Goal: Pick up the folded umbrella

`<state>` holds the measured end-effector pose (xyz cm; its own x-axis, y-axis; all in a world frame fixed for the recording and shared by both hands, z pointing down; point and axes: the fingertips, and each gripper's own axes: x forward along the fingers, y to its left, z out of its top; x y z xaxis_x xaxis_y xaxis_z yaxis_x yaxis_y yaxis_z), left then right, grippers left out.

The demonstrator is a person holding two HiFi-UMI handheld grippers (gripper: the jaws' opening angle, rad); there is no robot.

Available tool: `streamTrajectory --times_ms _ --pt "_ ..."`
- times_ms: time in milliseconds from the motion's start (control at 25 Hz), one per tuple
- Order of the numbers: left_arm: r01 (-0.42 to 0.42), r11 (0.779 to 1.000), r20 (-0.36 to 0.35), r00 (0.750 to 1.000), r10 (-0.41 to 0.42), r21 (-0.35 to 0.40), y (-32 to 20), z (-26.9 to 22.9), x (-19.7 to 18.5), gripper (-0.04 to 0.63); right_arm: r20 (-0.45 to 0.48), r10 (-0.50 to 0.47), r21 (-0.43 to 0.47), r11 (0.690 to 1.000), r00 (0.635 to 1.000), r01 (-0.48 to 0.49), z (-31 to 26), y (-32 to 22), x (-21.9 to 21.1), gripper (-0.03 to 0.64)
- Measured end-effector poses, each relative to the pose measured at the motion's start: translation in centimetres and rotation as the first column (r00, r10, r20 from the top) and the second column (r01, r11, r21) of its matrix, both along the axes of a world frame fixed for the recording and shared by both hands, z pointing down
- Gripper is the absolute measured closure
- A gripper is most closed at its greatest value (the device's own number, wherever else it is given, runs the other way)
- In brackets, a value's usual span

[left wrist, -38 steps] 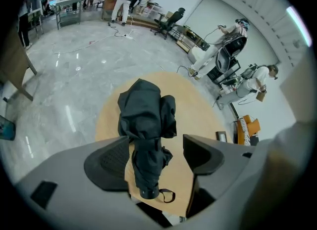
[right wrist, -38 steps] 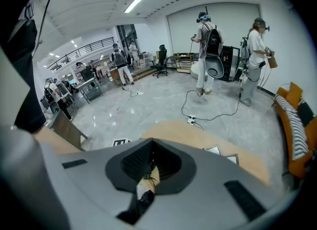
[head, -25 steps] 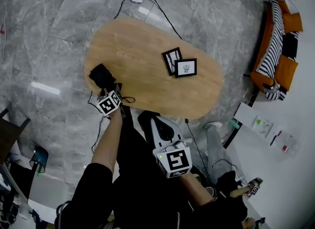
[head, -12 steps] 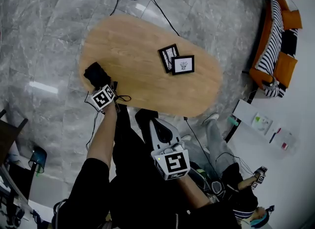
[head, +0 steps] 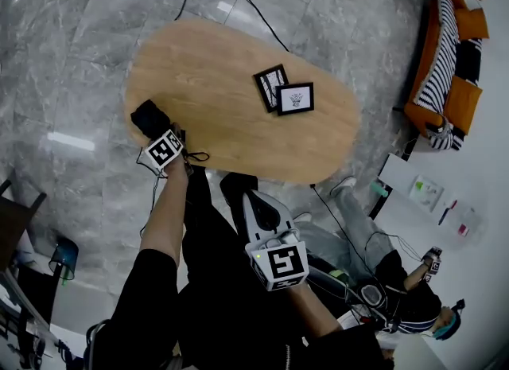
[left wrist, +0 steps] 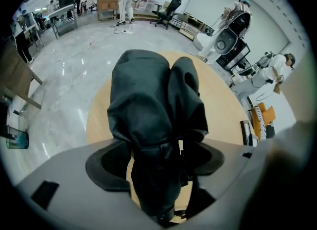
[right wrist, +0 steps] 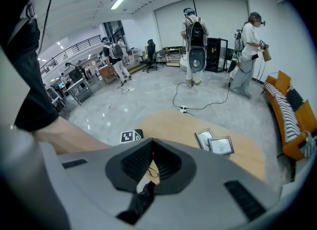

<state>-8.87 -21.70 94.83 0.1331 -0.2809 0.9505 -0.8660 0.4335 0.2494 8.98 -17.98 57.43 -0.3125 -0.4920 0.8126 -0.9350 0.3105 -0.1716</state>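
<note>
Left claw [head: 158, 132] barely moved, gripping 1 umbrella [left wrist: 153, 105] | 2 picture frames [head: 295, 99]

The left arm [head: 167, 221] reached far and left, forearm bare below a black sleeve, its tool [head: 159, 139] at the worktop's left end. That tool's jaws were closed on the folded umbrella [left wrist: 153, 120]. The right tool [head: 256, 205] was held back near the body, pointing far, with its jaws together and nothing between them.

Left gripper [head: 161, 139] grips the black folded umbrella [head: 147, 116] at the wooden table [head: 215, 58] end
</note>
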Motion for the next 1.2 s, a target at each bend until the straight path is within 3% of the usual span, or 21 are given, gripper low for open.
streamTrajectory --times_ms 280,600,1200 --pt "-0.007 0.999 0.057 0.998 0.009 -0.044 0.4 0.5 -0.6 0.319 -0.001 0.010 -0.009 1.000 1.000 -0.010 0.3 0.7 0.3 0.606" --pt "-0.047 0.995 0.006 0.999 0.048 -0.089 0.6 0.5 -0.8 0.359 0.002 0.019 -0.005 1.000 1.000 -0.019 0.6 0.8 0.3 0.606" --pt "-0.243 0.970 -0.009 0.970 0.243 -0.015 -0.5 -1.9 0.0 0.370 0.029 0.034 0.004 0.999 0.999 -0.034 0.4 1.3 -0.3 0.606"
